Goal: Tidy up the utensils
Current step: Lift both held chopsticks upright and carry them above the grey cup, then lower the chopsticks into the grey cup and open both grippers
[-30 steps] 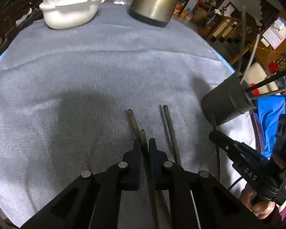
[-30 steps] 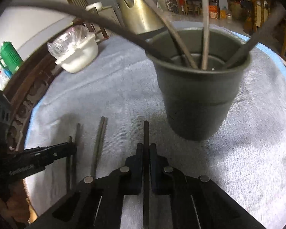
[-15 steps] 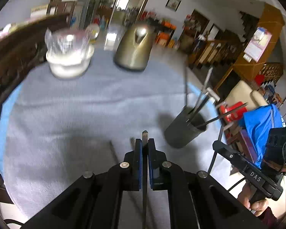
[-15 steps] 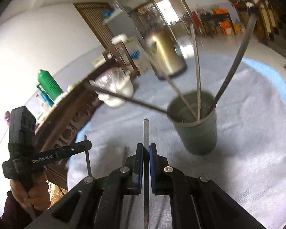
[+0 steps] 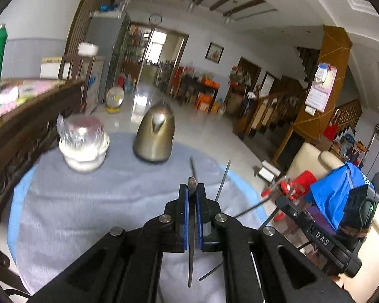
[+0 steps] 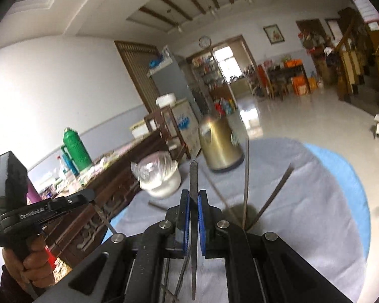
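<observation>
We've got a round table under a grey towel cloth (image 5: 88,202), big cluttered room behind. Left gripper (image 5: 192,192) and right gripper (image 6: 194,198) each pinch 1 thin dark metal chopstick (image 5: 191,227), bottom centre of frame.

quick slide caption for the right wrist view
Right gripper shut on a chopstick, raised above the grey-clothed table near a gold kettle.
</observation>
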{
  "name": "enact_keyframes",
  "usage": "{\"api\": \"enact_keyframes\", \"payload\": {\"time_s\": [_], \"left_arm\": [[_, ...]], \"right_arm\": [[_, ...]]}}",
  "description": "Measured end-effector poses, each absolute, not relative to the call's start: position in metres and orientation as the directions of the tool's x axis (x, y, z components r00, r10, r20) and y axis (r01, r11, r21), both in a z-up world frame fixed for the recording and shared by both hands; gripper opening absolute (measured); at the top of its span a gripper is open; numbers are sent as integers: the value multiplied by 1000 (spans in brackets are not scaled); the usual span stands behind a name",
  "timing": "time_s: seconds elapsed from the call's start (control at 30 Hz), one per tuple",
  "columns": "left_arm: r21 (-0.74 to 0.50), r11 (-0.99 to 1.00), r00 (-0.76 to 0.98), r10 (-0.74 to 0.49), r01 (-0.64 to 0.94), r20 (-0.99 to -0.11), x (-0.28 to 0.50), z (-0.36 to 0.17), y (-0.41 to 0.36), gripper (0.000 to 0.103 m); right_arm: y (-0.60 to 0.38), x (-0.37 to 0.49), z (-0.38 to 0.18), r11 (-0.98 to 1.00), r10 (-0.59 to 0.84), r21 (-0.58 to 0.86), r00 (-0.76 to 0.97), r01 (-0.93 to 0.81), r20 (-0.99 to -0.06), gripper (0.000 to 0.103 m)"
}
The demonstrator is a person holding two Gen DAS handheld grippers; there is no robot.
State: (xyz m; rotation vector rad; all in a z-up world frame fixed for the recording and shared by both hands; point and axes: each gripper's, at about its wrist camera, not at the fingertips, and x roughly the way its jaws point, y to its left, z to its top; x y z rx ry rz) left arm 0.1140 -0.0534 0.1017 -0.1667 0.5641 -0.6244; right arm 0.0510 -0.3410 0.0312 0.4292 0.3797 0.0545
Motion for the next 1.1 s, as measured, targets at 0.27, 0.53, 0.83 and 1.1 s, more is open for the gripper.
{"api": "enact_keyframes", "payload": {"time_s": [0.27,0.53,0.83,1.1], "left_arm": [[-274,807,735,-590,523,-335,131,144,-92,6],[-290,820,770,-567,493,-294,156,137,-126,6],[-285,840,748,-541,462,-385,160,87,-148,6],[-195,857,736,-510,476,-445,147,68,-153,6]], "right_arm": [[-359,55,72,922,-1,375,967,99,-253,6],[-378,73,78,898,-142,385,968,213,-206,6],[-376,94,47,896,-151,366,947,253,-285,6],[-366,95,24,909,-122,336,927,248,-355,6]]}}
